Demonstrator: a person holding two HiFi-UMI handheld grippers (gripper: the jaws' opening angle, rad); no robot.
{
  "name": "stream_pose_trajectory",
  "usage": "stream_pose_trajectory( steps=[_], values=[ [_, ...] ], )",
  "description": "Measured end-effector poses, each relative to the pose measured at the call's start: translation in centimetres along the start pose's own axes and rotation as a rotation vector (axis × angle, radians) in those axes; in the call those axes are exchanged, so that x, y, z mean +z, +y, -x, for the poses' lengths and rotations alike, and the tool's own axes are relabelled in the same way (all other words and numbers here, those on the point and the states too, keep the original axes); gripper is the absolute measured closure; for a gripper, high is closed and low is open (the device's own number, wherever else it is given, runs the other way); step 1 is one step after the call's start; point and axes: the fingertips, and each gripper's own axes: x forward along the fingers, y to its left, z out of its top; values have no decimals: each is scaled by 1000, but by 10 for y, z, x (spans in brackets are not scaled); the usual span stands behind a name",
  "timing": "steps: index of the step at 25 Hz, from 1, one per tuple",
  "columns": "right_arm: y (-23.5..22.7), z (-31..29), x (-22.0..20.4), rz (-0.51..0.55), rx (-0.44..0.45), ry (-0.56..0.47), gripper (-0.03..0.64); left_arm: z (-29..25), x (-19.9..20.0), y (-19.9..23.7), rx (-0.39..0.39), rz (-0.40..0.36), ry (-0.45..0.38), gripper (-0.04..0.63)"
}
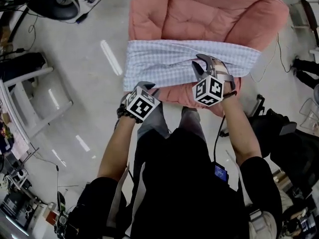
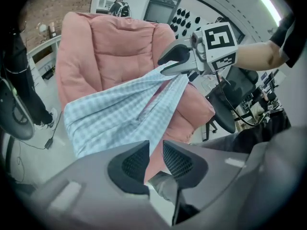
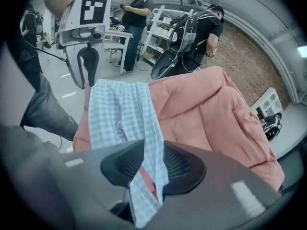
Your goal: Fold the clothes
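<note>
Fold in preparation. The checked blue-and-white garment spans the front of the pink armchair, lifted by its near edge. The left gripper and the right gripper each have their jaws clamped on a pinch of the cloth, probably to draw it taut and flat so that a fold can be laid over the seat. No brand or legible writing appears, only the patterned marker cubes.

1. The armchair stands on the floor at 12 o'clock from the person.
2. The garment stretches across the armchair's near edge.
3. The left gripper is at the garment's 7 o'clock corner.
4. The right gripper is at 2 o'clock from the left one, over the garment's middle.
</note>
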Motion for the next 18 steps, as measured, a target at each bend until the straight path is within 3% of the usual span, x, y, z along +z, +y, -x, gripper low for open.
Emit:
stream_pose_trajectory(
  steps=[13,18],
  values=[
    [10,95,-218,-147,-23,117,492,-102,93,-114,3,-144,31,500],
    [6,117,-285,-241,-54,153,495,-138,131,-140,55,-272,21,492]
  ],
)
